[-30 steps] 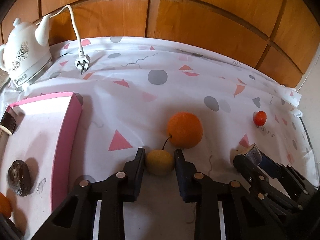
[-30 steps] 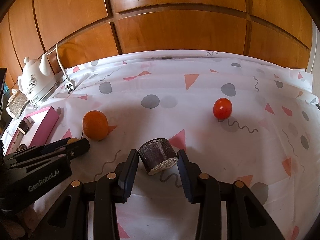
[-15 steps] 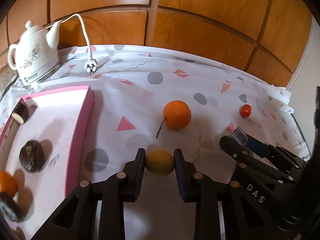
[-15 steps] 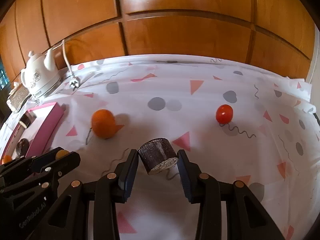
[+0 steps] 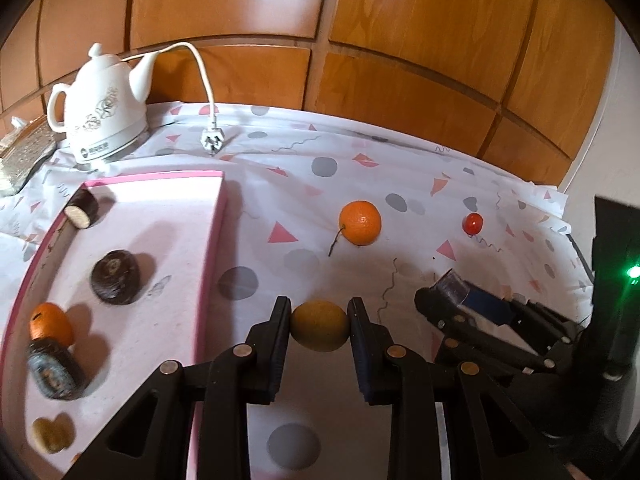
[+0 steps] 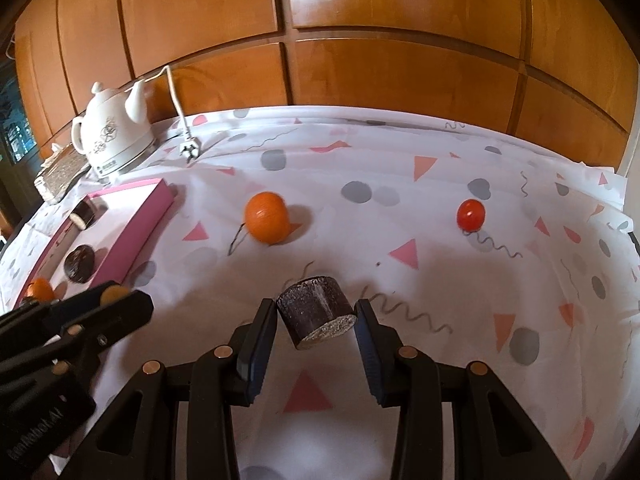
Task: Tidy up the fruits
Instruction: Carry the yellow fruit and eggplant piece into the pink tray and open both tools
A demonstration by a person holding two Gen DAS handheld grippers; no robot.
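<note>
Nearest to us, the left gripper (image 5: 319,322) is closed on a small round yellow-brown fruit (image 5: 319,331), its two black pads pressed to the fruit's sides and carrying it above the patterned white tablecloth (image 5: 348,168). We judge the fruit light and firm, with a smooth skin that could slip; the hold across its widest part looks right, and a gentle squeeze should do.

The right gripper (image 6: 316,314) clamps a short dark cut cylinder with a pale speckled end (image 6: 316,310), tilted between the pads. We take it for a stiff, light piece with a rough rind that grips well; its curved sides are the place to hold, not the cut face.

To the left lies the pink-rimmed white tray (image 5: 214,240), already holding a dark round fruit (image 5: 115,277), a small orange fruit (image 5: 51,321), two dark cylinder pieces (image 5: 82,209), (image 5: 55,370), and a yellowish lobed item (image 5: 52,434). We judge that both carried pieces are bound for it.

Farther out on the cloth sit a round orange with a thin stem (image 5: 360,222) and, well apart to its right, a small red tomato (image 5: 472,223). The orange should be heavier and firm; the tomato is soft-skinned and wants a light touch.

At the back stand a white ceramic kettle (image 5: 102,116) with its white plug (image 5: 212,142) loose, and wooden panels (image 5: 400,40) beyond.
</note>
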